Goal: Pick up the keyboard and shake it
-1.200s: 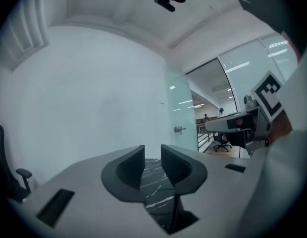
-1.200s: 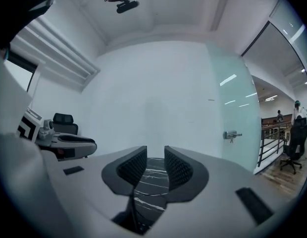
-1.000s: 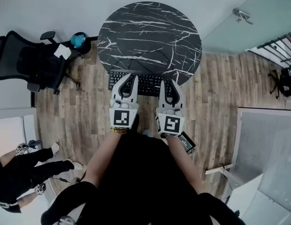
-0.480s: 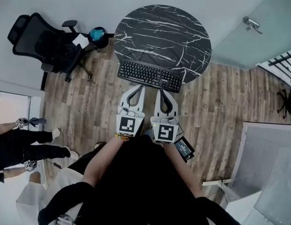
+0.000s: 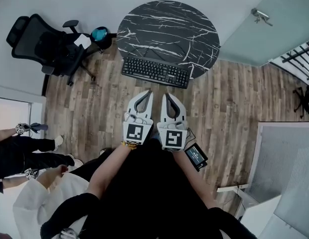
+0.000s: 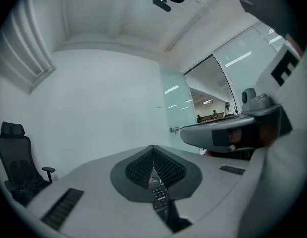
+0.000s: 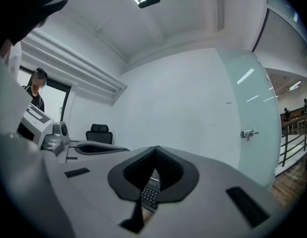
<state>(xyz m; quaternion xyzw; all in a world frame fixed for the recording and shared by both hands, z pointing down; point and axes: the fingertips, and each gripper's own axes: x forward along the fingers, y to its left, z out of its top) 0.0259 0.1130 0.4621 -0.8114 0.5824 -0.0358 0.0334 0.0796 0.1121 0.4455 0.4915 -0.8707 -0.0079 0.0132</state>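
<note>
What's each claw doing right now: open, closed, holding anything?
Left claw: closed, empty.
Right claw: closed, empty.

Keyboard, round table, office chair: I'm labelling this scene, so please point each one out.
keyboard (image 5: 154, 71), head view, middle of its keys.
round table (image 5: 167, 26), head view, bare marble top.
office chair (image 5: 46, 47), head view, its seat.
</note>
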